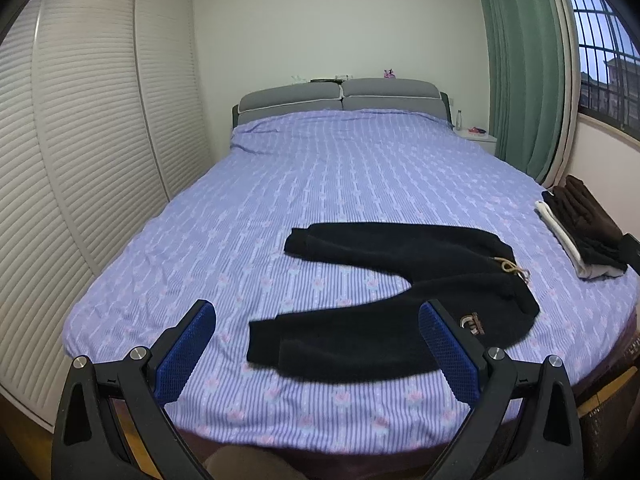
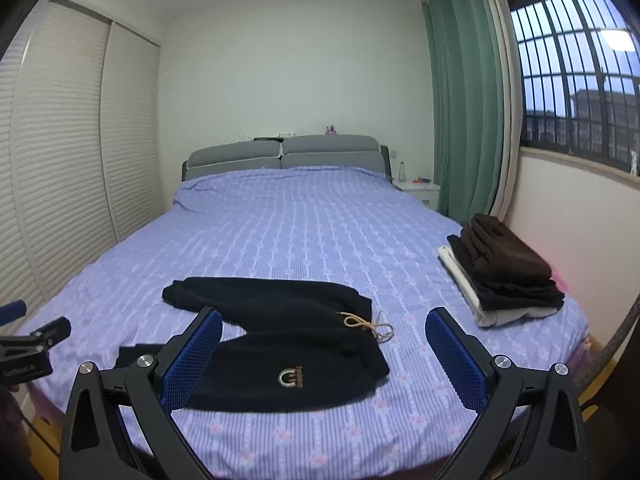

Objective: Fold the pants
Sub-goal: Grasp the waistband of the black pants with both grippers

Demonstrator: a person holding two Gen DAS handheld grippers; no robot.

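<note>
1. We hold the left gripper (image 1: 318,320) above the foot edge of the bed (image 1: 360,168), its blue-padded fingers (image 1: 188,354) spread wide with nothing between them.
2. We hold the right gripper (image 2: 324,328) over the same foot edge, further toward the bed's right side, its jaws equally wide apart and empty.
3. The black pants (image 1: 384,300) lie flat on the striped purple bedsheet (image 2: 312,224) near the foot edge, unfolded, with the waist toward the right side of the bed and the two legs running toward the left side.
4. The legs are spread apart in a V, the nearer leg (image 1: 320,344) close to the foot edge and the farther leg (image 1: 380,246) toward the middle of the bed.
5. A tan drawstring (image 2: 366,326) lies loosely knotted at the waistband, its ends trailing onto the sheet.
6. A small light emblem (image 2: 290,378) shows on the nearer hip of the pants.
7. A stack of folded clothes (image 2: 504,272) sits at the right edge of the bed, well apart from the pants, brown and black pieces on top of a white one.
8. In the right wrist view, part of the left gripper shows at the left border, near the bed's foot-left corner.
9. A grey headboard (image 2: 280,154) closes the far end of the bed.
</note>
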